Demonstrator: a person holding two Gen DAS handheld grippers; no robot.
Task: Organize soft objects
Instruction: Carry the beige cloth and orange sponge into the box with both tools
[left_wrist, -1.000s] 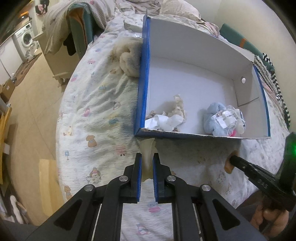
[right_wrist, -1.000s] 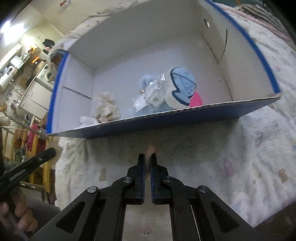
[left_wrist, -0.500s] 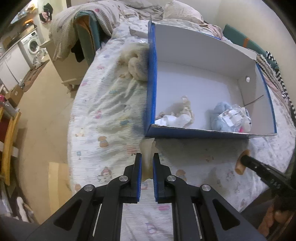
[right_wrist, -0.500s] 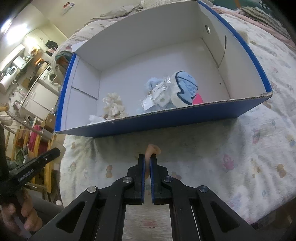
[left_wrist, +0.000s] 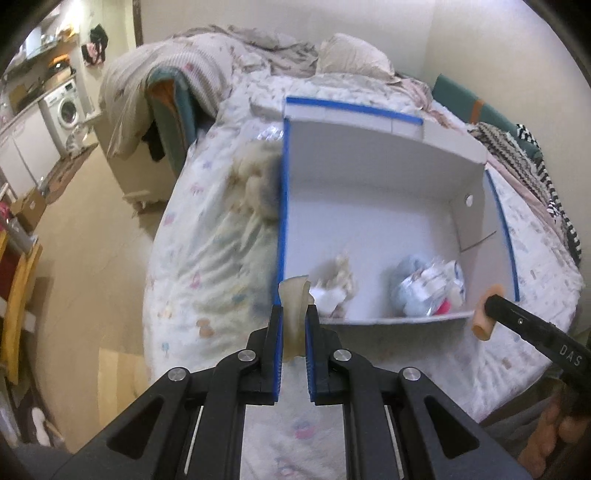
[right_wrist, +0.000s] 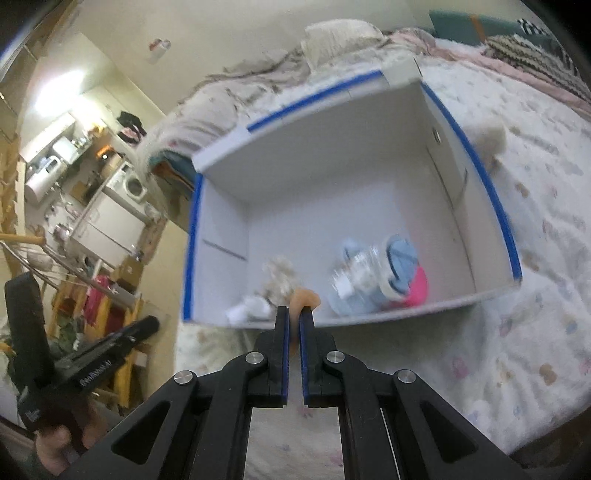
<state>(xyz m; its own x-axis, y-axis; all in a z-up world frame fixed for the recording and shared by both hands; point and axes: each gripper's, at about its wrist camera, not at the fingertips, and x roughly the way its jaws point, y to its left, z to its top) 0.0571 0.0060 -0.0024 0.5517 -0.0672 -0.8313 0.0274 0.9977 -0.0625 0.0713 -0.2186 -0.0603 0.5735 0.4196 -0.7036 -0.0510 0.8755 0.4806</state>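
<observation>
On the bed (left_wrist: 207, 258) a white box (left_wrist: 369, 206) with blue edges holds a bagged blue toy (left_wrist: 424, 288) at five o'clock, while the left claw (left_wrist: 293, 325) pinches a limp cream piece (left_wrist: 293, 306) and the right claw (right_wrist: 294, 325) a peach piece (right_wrist: 303, 299).

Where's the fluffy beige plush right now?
In the left wrist view, the fluffy beige plush lies on the bedspread, against the outside of the blue-edged box's left wall, toward its far corner.
</observation>
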